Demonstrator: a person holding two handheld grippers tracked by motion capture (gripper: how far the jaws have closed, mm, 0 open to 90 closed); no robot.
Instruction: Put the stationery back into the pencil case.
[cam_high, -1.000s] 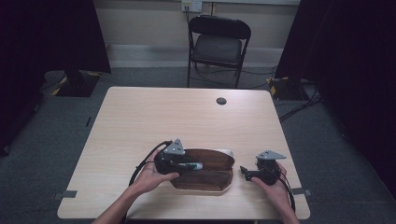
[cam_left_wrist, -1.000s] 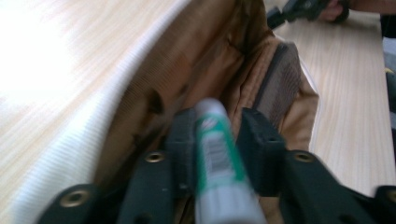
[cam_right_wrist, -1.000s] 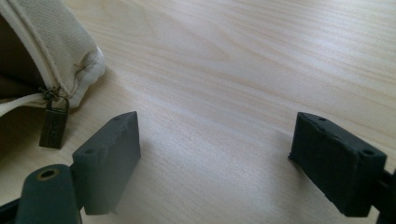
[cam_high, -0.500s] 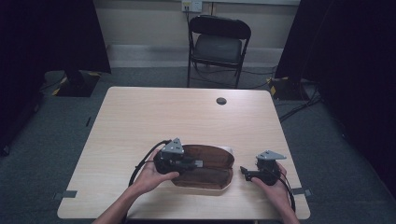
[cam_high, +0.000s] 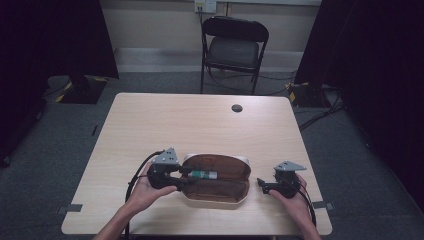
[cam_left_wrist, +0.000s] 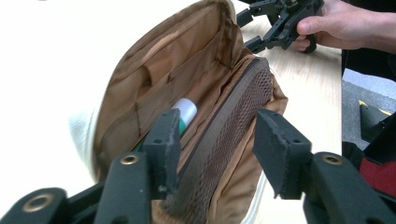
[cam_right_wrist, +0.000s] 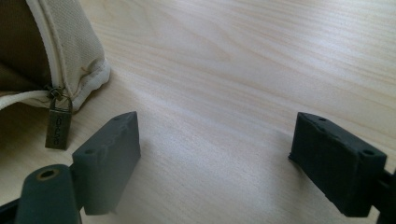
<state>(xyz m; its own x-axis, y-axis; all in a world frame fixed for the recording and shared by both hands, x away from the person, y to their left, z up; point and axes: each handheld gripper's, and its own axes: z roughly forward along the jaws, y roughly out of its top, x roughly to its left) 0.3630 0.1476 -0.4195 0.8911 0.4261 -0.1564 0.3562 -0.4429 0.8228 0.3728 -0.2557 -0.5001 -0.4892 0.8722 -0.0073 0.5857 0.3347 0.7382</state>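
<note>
Between the spread jaws of the left gripper (cam_left_wrist: 212, 154), at the near end of the open pouch (cam_high: 218, 181): brown lining and mesh pocket, nothing pinched. Just beyond the left pad, a white-capped green tube (cam_left_wrist: 183, 113) lying inside the lining. Judged mostly done: tube in, zip not yet closed. Off to the pouch's right end, right gripper (cam_right_wrist: 215, 156) wide open over bare table (cam_right_wrist: 243, 70), near the brass zipper pull (cam_right_wrist: 58, 123), not touching.
</note>
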